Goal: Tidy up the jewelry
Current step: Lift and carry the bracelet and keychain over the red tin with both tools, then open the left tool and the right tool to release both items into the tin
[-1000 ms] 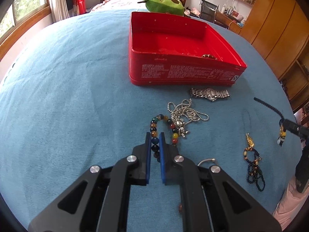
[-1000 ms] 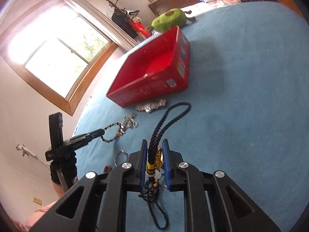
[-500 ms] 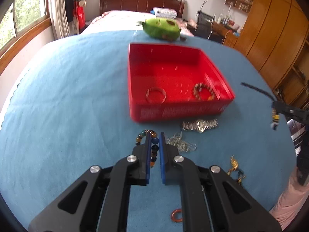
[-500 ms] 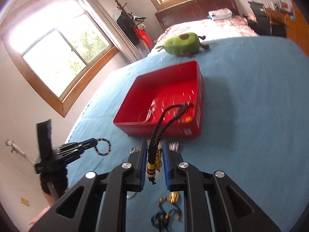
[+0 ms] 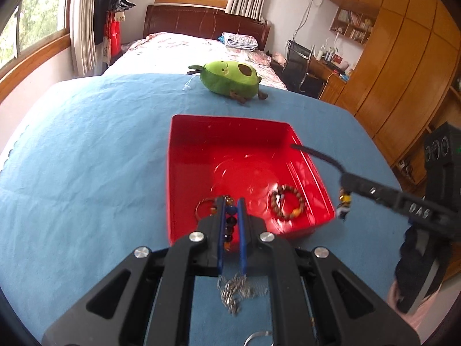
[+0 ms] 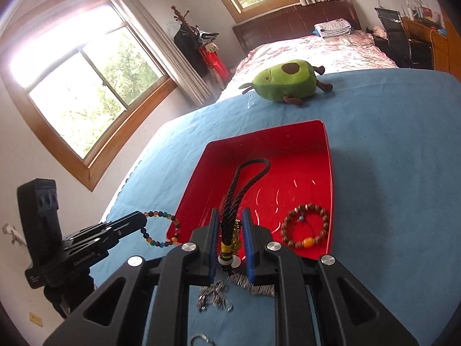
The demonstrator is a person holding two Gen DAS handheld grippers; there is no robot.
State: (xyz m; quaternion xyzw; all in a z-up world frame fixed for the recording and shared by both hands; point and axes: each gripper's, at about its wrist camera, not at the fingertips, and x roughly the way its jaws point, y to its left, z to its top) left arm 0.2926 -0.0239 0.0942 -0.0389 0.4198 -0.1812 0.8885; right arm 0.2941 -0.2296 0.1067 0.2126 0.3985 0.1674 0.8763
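Note:
My left gripper [image 5: 230,206] is shut on a multicoloured bead bracelet [image 5: 229,222], held over the near edge of the red tray [image 5: 170,178]. In the right wrist view that bracelet [image 6: 161,229] dangles from the left gripper [image 6: 142,220] beside the tray's left wall [image 6: 190,190]. My right gripper [image 6: 230,217] is shut on a black braided cord with a gold charm [image 6: 239,184], its loop sticking out over the tray. The cord [image 5: 317,154] also shows in the left wrist view at the tray's right wall. A brown bead bracelet [image 6: 305,229] [image 5: 288,206] lies inside the tray.
A silver chain [image 5: 239,291] [image 6: 214,297] and a metal watch band [image 6: 253,287] lie on the blue cloth [image 5: 86,158] under the grippers. A green avocado plush [image 5: 230,80] sits beyond the tray. A thin ring [image 5: 206,206] lies in the tray.
Both grippers rose off the cloth and moved forward to the red tray, each carrying its piece. The chain and watch band stayed behind on the cloth.

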